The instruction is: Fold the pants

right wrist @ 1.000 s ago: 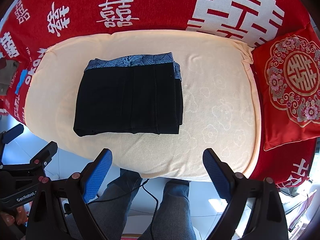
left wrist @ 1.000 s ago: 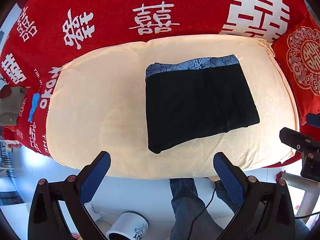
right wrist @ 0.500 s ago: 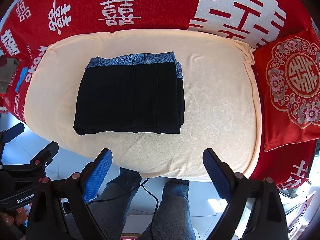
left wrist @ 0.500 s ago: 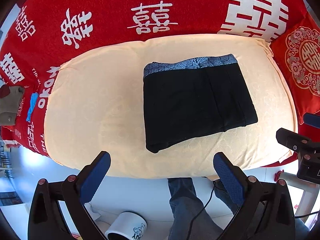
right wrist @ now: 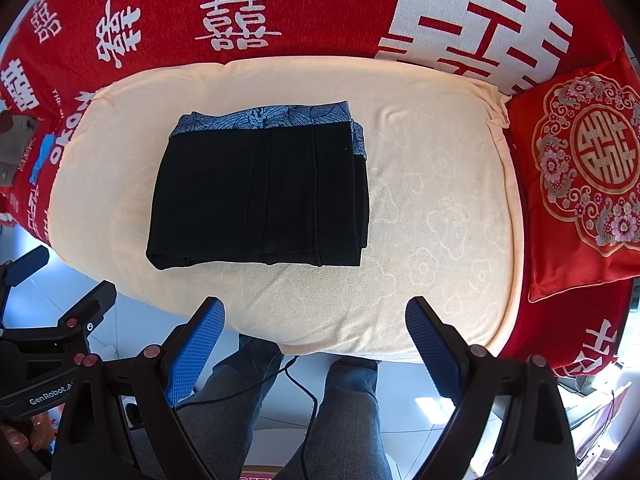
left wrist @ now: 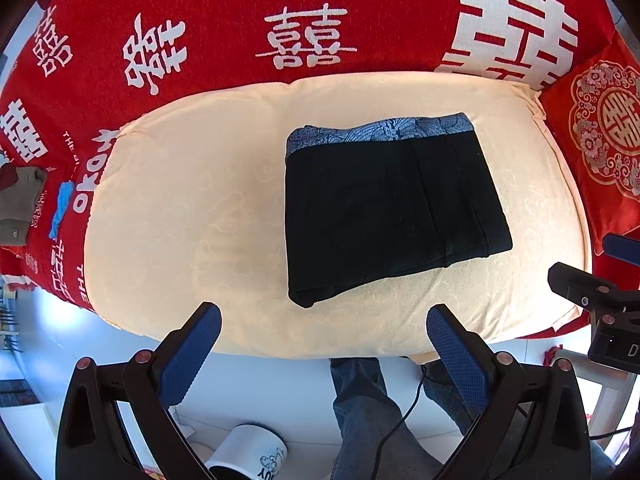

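Observation:
The black pants (left wrist: 392, 208) lie folded into a compact rectangle on the cream seat cushion (left wrist: 180, 208), with a blue patterned waistband along the far edge. They also show in the right wrist view (right wrist: 260, 192). My left gripper (left wrist: 324, 320) is open and empty, held back off the cushion's front edge, below the pants. My right gripper (right wrist: 314, 312) is open and empty, also off the front edge, below and right of the pants. Neither touches the fabric.
A red cover with white characters (left wrist: 304, 36) drapes the sofa back. A red embroidered pillow (right wrist: 580, 176) sits at the right end. The person's legs in jeans (right wrist: 344, 408) stand below. A white cup (left wrist: 248, 452) sits on the floor.
Both grippers have drawn back a little from the cushion, staying open. The folded pants have not moved.

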